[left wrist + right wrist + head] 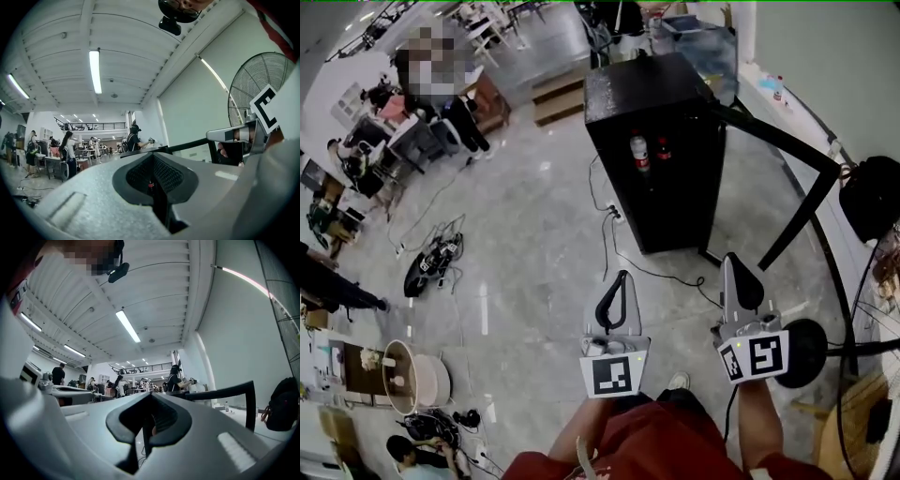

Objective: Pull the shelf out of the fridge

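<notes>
The approach is looking like the step in hand: the left gripper (pixel 617 295) and right gripper (pixel 737 281) are hanging pinched together and empty, well short of the black fridge (pixel 656 141) at twelve o'clock, its shelf not showing beneath two bottles (pixel 639 150). Next they are needing to close in, open and bite the shelf's front edge. Bare floor is lying ahead, a cable (pixel 614 246) trailing at eleven o'clock, a black frame (pixel 797 211) crowding two o'clock.

I stood on a glossy grey floor (pixel 534 234) strewn with cables (pixel 431 258); strip lights (pixel 95 71) glowed on the white ceiling (pixel 56 42).
</notes>
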A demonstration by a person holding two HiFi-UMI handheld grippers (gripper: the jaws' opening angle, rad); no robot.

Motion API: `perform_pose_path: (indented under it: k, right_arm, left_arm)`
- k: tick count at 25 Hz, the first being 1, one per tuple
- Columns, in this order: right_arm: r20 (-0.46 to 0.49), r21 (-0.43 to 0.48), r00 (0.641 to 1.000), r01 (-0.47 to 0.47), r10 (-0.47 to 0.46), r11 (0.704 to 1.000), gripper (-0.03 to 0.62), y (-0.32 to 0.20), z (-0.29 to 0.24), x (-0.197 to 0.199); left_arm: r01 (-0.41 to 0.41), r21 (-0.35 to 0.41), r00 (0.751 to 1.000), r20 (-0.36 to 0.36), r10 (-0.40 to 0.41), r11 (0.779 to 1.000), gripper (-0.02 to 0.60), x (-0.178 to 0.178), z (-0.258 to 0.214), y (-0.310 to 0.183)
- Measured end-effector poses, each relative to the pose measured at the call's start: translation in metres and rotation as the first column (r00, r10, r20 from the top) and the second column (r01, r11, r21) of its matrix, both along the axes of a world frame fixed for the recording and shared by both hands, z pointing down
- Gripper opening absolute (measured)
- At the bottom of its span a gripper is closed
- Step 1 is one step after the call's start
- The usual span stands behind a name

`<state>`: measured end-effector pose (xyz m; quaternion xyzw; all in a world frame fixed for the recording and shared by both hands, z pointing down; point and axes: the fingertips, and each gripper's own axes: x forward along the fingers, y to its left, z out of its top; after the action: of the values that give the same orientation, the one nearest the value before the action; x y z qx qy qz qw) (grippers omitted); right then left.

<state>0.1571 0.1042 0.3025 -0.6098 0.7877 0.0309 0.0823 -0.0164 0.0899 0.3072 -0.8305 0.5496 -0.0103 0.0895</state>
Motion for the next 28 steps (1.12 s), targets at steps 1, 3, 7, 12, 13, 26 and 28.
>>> perform_pose_path:
  k: [1, 3, 7, 12, 13, 26, 28]
  right_arm:
    - [0.003, -0.003, 1.000, 0.004, -0.004, 1.000, -0.002, -0.006, 0.002, 0.003]
    - [0.010, -0.009, 1.000, 0.009, -0.009, 1.000, -0.002, -0.020, 0.007, 0.008]
    - [0.019, -0.017, 1.000, 0.013, -0.012, 1.000, -0.002, -0.048, 0.017, 0.012]
    - [0.004, -0.034, 1.000, 0.008, -0.008, 0.999, -0.002, -0.095, 0.032, 0.011]
    - [-0.002, -0.036, 1.000, 0.007, -0.007, 0.999, -0.002, -0.106, 0.032, 0.009]
    - [-0.048, -0.049, 0.999, 0.005, -0.008, 0.999, -0.002, -0.248, 0.023, -0.031]
    - [-0.042, -0.050, 0.999, -0.002, 0.000, 0.999, -0.002, -0.264, 0.025, -0.032]
  left_arm:
    - [0.004, 0.000, 1.000, -0.002, -0.004, 1.000, 0.005, 0.003, 0.001, -0.005]
    - [0.006, -0.003, 1.000, 0.000, -0.006, 1.000, 0.005, 0.009, 0.006, -0.017]
    - [0.011, -0.020, 1.000, -0.007, -0.011, 1.000, 0.005, 0.013, 0.019, -0.046]
    - [0.001, -0.033, 1.000, -0.030, -0.002, 0.999, 0.005, 0.015, 0.037, -0.099]
    - [-0.002, -0.032, 0.999, -0.040, 0.000, 0.999, 0.005, 0.016, 0.038, -0.112]
    - [-0.038, -0.031, 0.997, -0.063, 0.036, 0.999, 0.005, -0.003, 0.037, -0.259]
    - [-0.045, -0.037, 0.997, -0.062, 0.043, 0.998, 0.005, -0.002, 0.041, -0.275]
